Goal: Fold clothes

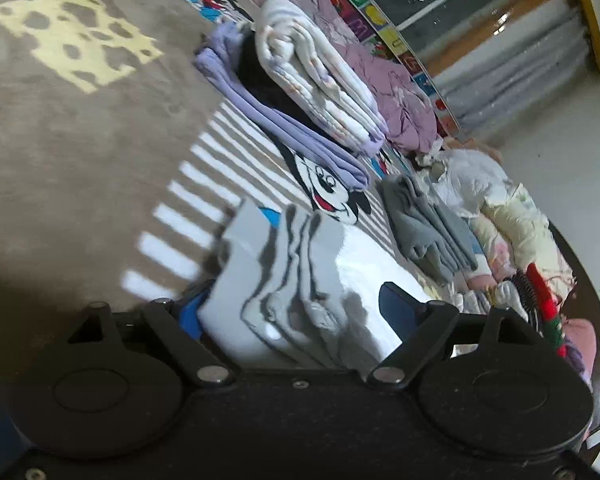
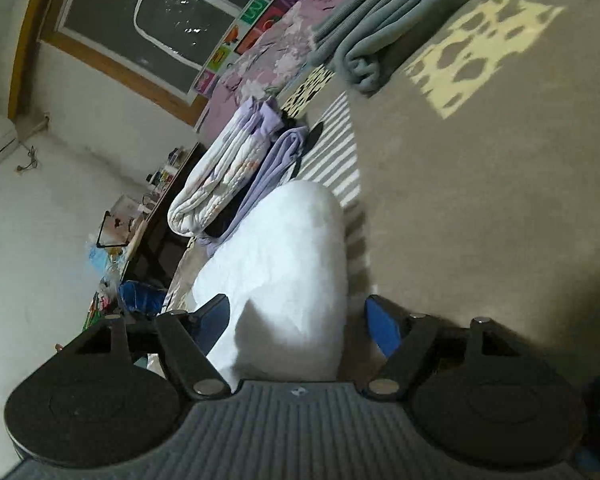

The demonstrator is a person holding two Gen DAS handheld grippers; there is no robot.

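A white garment (image 1: 300, 280) lies bunched in folds on the brown cartoon blanket (image 1: 80, 140), right in front of my left gripper (image 1: 296, 312). The left jaws stand wide open around the cloth, one blue pad (image 1: 400, 308) on each side. In the right wrist view the same white garment (image 2: 284, 264) fills the gap of my right gripper (image 2: 296, 320), whose jaws also stand open around it; a blue pad (image 2: 380, 324) shows to the right. A folded stack of white floral and lavender clothes (image 1: 308, 92) sits behind, also in the right wrist view (image 2: 236, 168).
A folded grey garment (image 1: 428, 228) and a heap of pale clothes (image 1: 500, 216) lie to the right. A purple quilt (image 1: 380, 80) runs along the wall. A folded grey blanket (image 2: 388, 28) lies farther back. A desk (image 2: 156, 216) stands at the left.
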